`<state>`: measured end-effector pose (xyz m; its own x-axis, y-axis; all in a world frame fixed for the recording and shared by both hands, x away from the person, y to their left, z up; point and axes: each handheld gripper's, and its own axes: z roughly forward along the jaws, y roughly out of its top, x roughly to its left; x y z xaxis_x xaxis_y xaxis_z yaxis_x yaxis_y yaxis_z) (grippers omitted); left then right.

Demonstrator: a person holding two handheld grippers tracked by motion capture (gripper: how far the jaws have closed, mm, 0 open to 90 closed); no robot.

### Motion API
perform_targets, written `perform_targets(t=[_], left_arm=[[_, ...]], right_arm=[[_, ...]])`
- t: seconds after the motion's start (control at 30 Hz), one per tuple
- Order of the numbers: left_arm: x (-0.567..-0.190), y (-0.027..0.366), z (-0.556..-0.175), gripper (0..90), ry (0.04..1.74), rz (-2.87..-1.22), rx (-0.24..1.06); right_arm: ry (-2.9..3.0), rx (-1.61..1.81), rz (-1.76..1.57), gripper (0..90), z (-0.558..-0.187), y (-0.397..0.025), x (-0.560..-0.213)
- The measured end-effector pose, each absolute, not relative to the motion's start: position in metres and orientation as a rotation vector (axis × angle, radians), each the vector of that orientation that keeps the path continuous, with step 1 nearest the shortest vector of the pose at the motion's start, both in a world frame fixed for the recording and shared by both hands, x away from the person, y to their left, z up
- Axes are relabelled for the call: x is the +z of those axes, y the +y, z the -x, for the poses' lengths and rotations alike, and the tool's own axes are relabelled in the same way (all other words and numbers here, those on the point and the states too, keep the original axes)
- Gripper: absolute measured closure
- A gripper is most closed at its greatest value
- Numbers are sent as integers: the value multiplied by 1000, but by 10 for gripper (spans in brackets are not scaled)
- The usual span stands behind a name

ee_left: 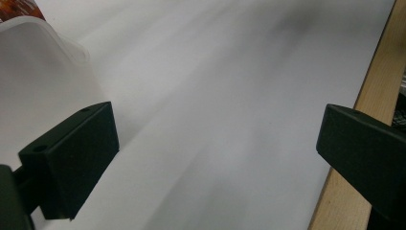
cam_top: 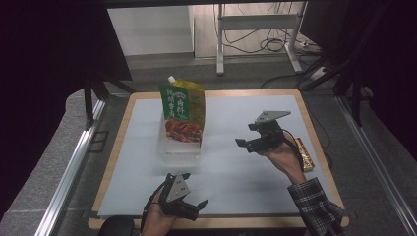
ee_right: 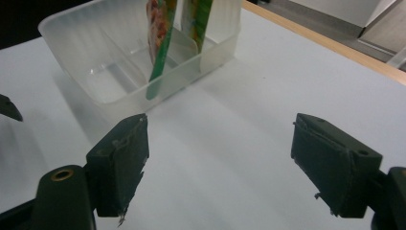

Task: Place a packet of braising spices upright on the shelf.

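Both grippers gape wide and hold nothing: the right gripper (cam_top: 252, 134) hovers right of the clear plastic tray (ee_right: 72, 45), the left gripper (cam_top: 189, 200) below it. Standing in that tray, the green spouted pouch (cam_top: 182, 110) looks soft, slick and light; its stiffer top edge seems the safest grip. A white sheet (cam_top: 236, 162) covers the wooden table (cam_top: 117, 140), a dim room beyond.

A white-topped table (cam_top: 246, 162) carries a clear plastic bin (cam_top: 178, 150) and a gold packet (cam_top: 305, 153).

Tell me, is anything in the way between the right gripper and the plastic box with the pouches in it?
Nothing visible is. Bare white table lies between the open right gripper and the clear plastic box holding the pouches.
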<state>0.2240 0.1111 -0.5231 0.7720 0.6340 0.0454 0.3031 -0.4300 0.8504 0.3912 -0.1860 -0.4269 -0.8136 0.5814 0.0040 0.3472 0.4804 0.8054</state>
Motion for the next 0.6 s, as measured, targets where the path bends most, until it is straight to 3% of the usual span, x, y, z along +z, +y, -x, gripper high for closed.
perform_targets(t=[0.6], left_arm=[[-524,111,-224,6,698,-2047,453]], right_arm=[[2408,1180,-928,194,-392,-216,-440]])
